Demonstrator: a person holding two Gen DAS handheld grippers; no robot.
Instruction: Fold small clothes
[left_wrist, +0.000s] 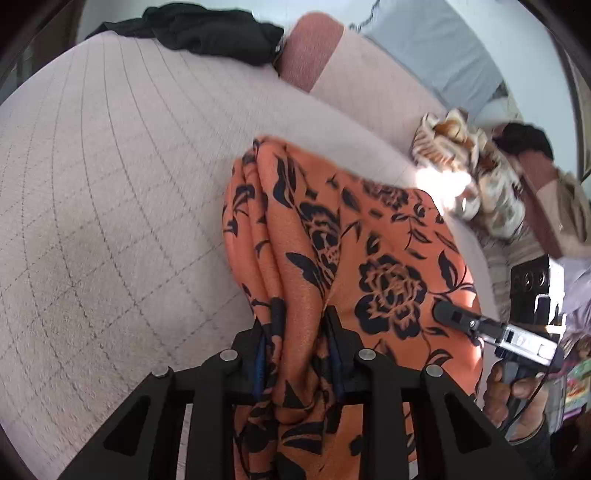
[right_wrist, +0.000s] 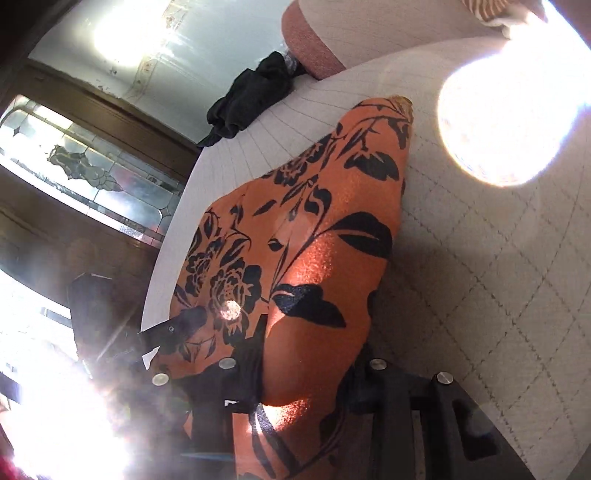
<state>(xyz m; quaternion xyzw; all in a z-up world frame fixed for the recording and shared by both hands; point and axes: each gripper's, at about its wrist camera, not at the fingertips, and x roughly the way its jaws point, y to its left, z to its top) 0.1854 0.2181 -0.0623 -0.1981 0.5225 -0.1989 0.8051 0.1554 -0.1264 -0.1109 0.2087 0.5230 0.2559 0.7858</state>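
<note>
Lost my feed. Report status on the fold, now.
Left gripper and right gripper both clamped on the orange floral garment. Garment bunched, partly lifted off the quilted bed. Black clothing far off, nothing blocking.

garment (left_wrist: 369, 240): orange, black floral | bedcover (left_wrist: 110, 166): pale grid | heap (left_wrist: 207, 29): black

Floral garment (left_wrist: 354, 236) lies on quilted bed (left_wrist: 110, 184), bunched between left gripper (left_wrist: 301, 321) fingers. Right gripper (left_wrist: 448, 312) at garment's right side. Dark garment (left_wrist: 207, 31) at bed's far edge, bolster (left_wrist: 310, 48) just right of it. Patterned cloth pile (left_wrist: 469, 173) farther right.
</note>
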